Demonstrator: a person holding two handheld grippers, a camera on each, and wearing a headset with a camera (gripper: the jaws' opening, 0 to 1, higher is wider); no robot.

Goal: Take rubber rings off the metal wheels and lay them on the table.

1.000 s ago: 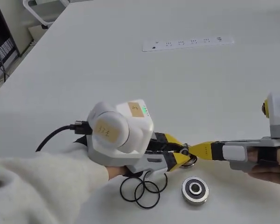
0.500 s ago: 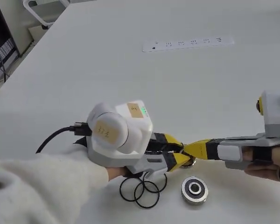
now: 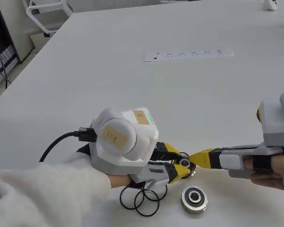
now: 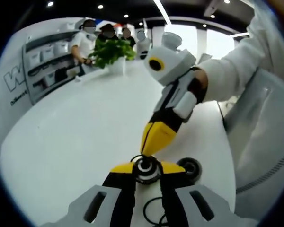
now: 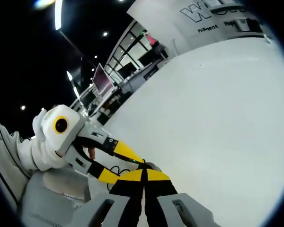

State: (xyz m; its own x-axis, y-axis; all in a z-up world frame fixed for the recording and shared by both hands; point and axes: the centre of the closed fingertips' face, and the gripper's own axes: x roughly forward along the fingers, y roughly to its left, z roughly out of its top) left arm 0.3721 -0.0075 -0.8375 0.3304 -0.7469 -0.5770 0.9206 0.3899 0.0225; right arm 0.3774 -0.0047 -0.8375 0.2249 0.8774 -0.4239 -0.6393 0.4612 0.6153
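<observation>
My left gripper (image 3: 180,165) is shut on a small metal wheel (image 3: 184,163), held just above the white table (image 3: 132,80). In the left gripper view the wheel (image 4: 147,169) sits between the yellow jaws. My right gripper (image 3: 193,159) comes in from the right, its jaws shut, with its tips at the wheel's rim on a thin black rubber ring (image 5: 138,162). In the left gripper view the right gripper (image 4: 154,142) touches the wheel from above. A second metal wheel (image 3: 194,198) lies flat on the table. Three loose rubber rings (image 3: 142,198) lie overlapped beside it.
A white power strip (image 3: 189,55) lies farther back on the table. A black cable (image 3: 61,142) runs from the left gripper to the left. A chair (image 3: 47,7) stands past the far left corner. People and a potted plant (image 4: 109,49) are at the table's far end.
The head camera has tipped a little, so the whole picture sits lower. Both grippers stay together at the held wheel; the rings and second wheel have not moved.
</observation>
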